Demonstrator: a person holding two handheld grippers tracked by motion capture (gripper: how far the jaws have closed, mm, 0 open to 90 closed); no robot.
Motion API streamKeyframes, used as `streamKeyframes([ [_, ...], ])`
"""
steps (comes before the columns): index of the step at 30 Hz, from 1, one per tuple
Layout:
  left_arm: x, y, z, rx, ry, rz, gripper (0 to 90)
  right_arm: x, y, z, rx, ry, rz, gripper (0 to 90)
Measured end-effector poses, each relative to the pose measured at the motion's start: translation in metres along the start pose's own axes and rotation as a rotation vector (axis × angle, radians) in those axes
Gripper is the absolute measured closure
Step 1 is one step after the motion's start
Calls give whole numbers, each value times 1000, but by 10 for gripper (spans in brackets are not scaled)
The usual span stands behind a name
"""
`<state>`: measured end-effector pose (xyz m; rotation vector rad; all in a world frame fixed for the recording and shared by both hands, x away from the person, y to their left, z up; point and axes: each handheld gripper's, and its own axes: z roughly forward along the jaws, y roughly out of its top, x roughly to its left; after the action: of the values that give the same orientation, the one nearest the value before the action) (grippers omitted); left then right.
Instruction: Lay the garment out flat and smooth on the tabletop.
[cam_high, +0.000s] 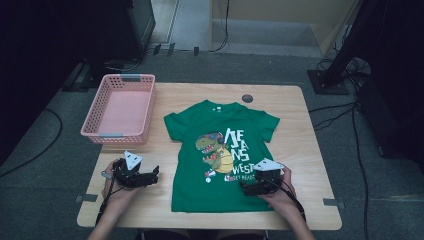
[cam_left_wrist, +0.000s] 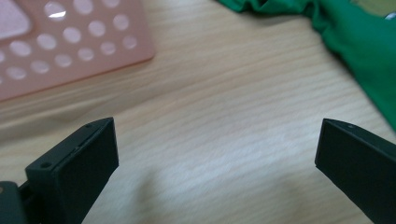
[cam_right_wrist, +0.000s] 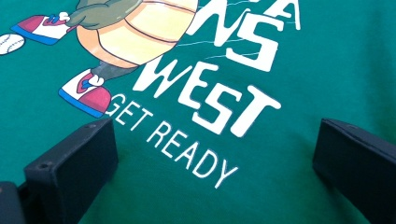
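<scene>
Reading "GET READY" on the shirt (cam_right_wrist: 327, 70) between right gripper (cam_right_wrist: 215, 154) fingers

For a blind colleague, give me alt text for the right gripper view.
The right gripper has its black jaws wide open above a green T-shirt, whose white print reads WEST and GET READY beside a cartoon dinosaur in red sneakers.

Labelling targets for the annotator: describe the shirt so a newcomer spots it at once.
On the wooden table, right of the pink perforated basket, a green T-shirt lies spread flat, front up. The right gripper is over its lower right part. Its cartoon dinosaur and white lettering make it unmistakable; it is the table's one garment.
</scene>
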<state>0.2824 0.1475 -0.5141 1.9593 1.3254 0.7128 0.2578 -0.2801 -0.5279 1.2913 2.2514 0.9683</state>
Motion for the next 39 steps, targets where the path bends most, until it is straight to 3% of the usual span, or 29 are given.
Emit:
streamKeyframes([
  [17, 25, -24, -20, 50, 73, -5, 0, 0, 0, 0, 0, 0, 0, 0],
  [25, 47, -43, -34, 58, 108, -54, 0, 0, 0, 0, 0, 0, 0, 0],
  [34, 60, -54, -45, 69, 107, -103, 1, 0, 0, 0, 0, -2, 2, 0],
  [39, 65, -55, -45, 86, 82, -152, 1, 0, 0, 0, -1, -5, 1, 0],
])
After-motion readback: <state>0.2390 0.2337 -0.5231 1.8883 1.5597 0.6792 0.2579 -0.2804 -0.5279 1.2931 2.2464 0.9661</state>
